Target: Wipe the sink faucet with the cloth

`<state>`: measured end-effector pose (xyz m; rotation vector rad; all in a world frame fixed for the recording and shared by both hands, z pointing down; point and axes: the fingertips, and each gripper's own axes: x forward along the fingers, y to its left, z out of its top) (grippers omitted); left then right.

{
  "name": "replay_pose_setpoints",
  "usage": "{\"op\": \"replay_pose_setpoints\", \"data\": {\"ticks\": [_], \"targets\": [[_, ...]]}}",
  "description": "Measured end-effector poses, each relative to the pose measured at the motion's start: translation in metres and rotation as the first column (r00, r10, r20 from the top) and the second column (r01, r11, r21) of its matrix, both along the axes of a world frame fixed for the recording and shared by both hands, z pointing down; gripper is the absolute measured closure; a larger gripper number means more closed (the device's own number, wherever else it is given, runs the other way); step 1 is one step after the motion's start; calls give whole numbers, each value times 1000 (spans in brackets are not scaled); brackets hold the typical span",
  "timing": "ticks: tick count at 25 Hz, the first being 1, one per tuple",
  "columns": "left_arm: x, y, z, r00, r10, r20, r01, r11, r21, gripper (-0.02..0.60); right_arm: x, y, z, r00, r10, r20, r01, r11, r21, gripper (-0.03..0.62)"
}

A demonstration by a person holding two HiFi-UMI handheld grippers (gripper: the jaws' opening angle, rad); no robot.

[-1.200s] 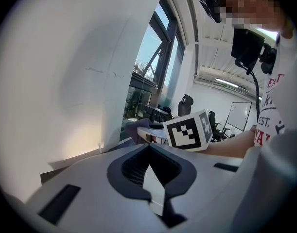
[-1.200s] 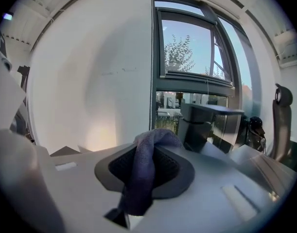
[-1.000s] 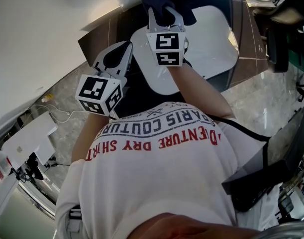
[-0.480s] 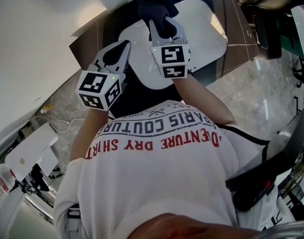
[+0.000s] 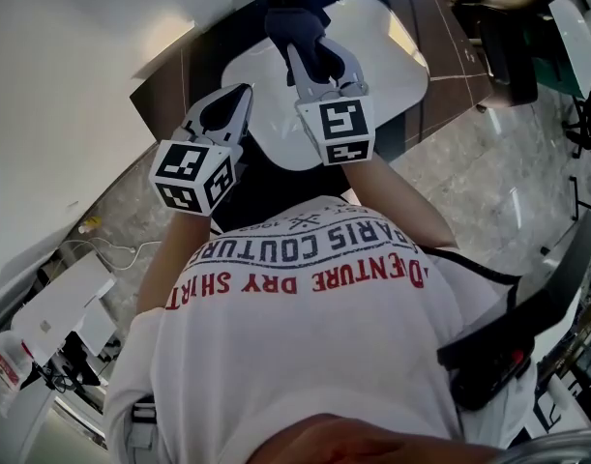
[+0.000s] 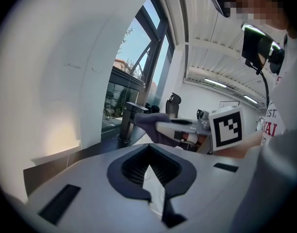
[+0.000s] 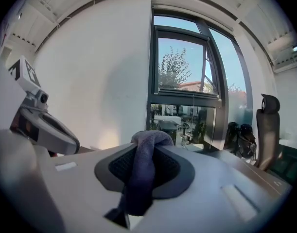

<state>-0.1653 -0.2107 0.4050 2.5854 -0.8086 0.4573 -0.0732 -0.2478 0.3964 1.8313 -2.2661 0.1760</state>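
Note:
My right gripper [image 5: 310, 46] is shut on a dark blue cloth [image 5: 293, 19], held at the far rim of the white sink basin [image 5: 401, 61]. In the right gripper view the cloth [image 7: 138, 183] hangs bunched between the jaws. The dark faucet [image 6: 130, 118] stands on the counter, and the cloth [image 6: 149, 122] touches its spout in the left gripper view. In the head view the faucet is hidden behind the cloth. My left gripper [image 5: 241, 93] hovers left of the basin, shut and holding nothing.
A dark brown counter [image 5: 184, 66] surrounds the basin, with a white wall [image 5: 63, 56] to the left. A tall window [image 7: 187, 81] lies behind the faucet. A black office chair [image 7: 267, 127] stands to the right. White devices and cables [image 5: 63, 298] lie at lower left.
The right gripper with the cloth has drawn slightly back toward my body and the head view has shifted. The left gripper has barely moved.

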Motion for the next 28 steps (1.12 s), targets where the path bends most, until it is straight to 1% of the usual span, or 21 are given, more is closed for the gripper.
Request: {"op": "replay_pose_setpoints", "data": {"ticks": [2, 5, 7, 10, 11, 13, 17, 20, 22, 28], "targets": [[-1, 0, -5, 1000, -2, -5, 2, 1000, 6, 580, 1, -3, -24, 1000, -13, 0, 13, 999, 51, 525], [-3, -1, -12, 1000, -1, -7, 1, 1000, 14, 580, 4, -16, -62, 999, -31, -29, 34, 991, 127, 525], [-5, -5, -16, 1000, -2, -7, 2, 1000, 20, 581, 8, -32, -80, 999, -38, -39, 44, 987, 157, 525], [-7, -12, -21, 1000, -10, -10, 11, 1000, 27, 580, 17, -61, -96, 999, -37, -40, 44, 983, 179, 525], [-7, -14, -23, 1000, -15, -12, 15, 999, 29, 581, 20, -72, -98, 998, -39, -42, 46, 983, 177, 525], [-8, -17, -25, 1000, -24, -13, 25, 999, 31, 580, 24, -92, -98, 998, -50, -38, 54, 988, 142, 525], [-8, -22, -24, 999, -38, -13, 38, 999, 26, 581, 27, -121, -79, 996, -65, -61, 67, 997, 30, 525], [-8, -25, -22, 999, -46, -10, 47, 999, 21, 580, 28, -128, -59, 994, -64, -85, 61, 997, -40, 525], [-9, -25, -21, 999, -52, -10, 52, 998, 21, 580, 29, -128, -51, 994, -62, -90, 57, 997, -60, 525], [-10, -23, -22, 999, -52, -14, 52, 998, 20, 580, 34, -122, -45, 996, -53, -66, 49, 996, -68, 525]]}}
